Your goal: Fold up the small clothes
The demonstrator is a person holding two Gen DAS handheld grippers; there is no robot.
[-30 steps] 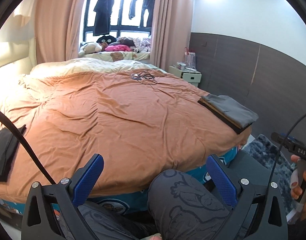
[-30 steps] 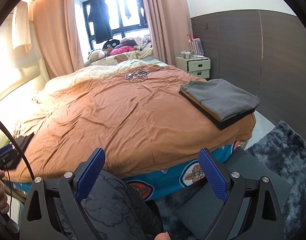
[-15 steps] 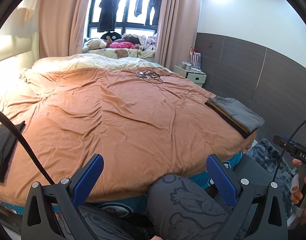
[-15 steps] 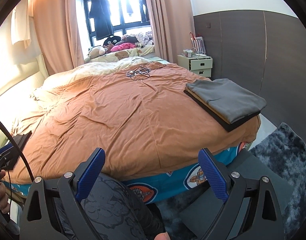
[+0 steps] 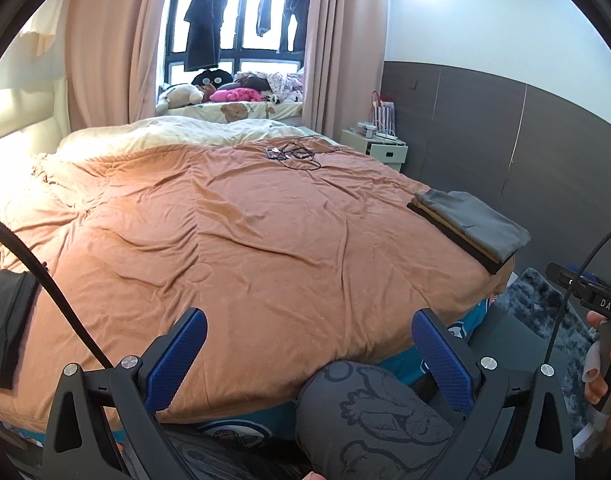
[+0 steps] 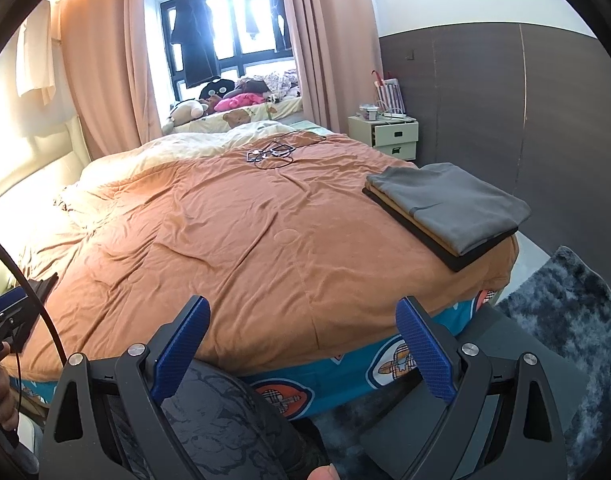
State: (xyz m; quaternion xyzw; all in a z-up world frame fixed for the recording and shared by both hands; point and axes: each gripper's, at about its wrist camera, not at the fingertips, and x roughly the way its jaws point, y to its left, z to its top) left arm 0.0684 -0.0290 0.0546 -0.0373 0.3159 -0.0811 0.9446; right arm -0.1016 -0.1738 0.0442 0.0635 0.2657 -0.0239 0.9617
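Bedspread [image 5: 265, 240], orange-brown and wrinkled, fills the middle of both my views, stretching over the bed up to a cream quilt [image 5: 177, 136] near the top. My left claw [image 5: 309, 360] sits at the bottom of its frame with its blue fingers [image 5: 177, 356] spread wide and nothing between them; below them shows my knee in grey patterned trousers [image 5: 369, 412]. My right claw [image 6: 305, 344] is likewise wide apart and empty at the bottom of its own frame, hanging just off the near edge of the bed. The folded clothes [image 6: 445, 208] lie in a neat stack at the right of the frame, on the right corner of the bed: a grey piece on top, a tan one under it, a black one at the bottom. In the left view the same stack appears at the right edge of the bedspread, well apart from either claw. A black garment [image 5: 5, 320] lies flat at the far left of the left view, on the left edge of the bed. A tangle of dark cables [image 6: 273, 152] rests on the bedspread in the upper middle. A white bedside cabinet [image 6: 389, 136] stands at the upper right beside the grey wall panel, and a dark shaggy rug [image 6: 565, 320] covers the floor at lower right. Pink curtains [image 6: 101, 60] flank the window at the top.
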